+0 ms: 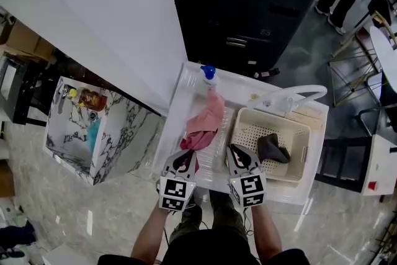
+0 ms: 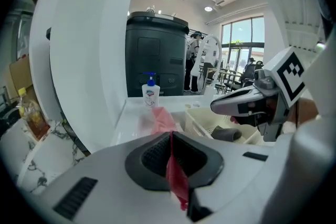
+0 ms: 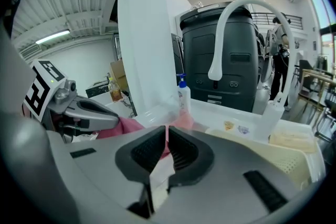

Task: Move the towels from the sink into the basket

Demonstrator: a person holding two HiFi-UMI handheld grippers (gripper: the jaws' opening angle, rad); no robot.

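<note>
Pink towel (image 1: pixel 208 124) hangs over the sink (image 1: pixel 175 127), stretched from near the soap bottle (image 1: pixel 209 74) down to the left hand-held gripper (image 1: pixel 184 162), whose jaws are clamped on its darker red end. Right hand-held gripper (image 1: pixel 237 155) is just beside the left, jaws together, with a thin strip of the same pink cloth pinched in the seam. Basket (image 1: pixel 300 133) sits on the white surface at the right of the sink, with a dark grey towel (image 1: pixel 273 149) inside it.
</note>
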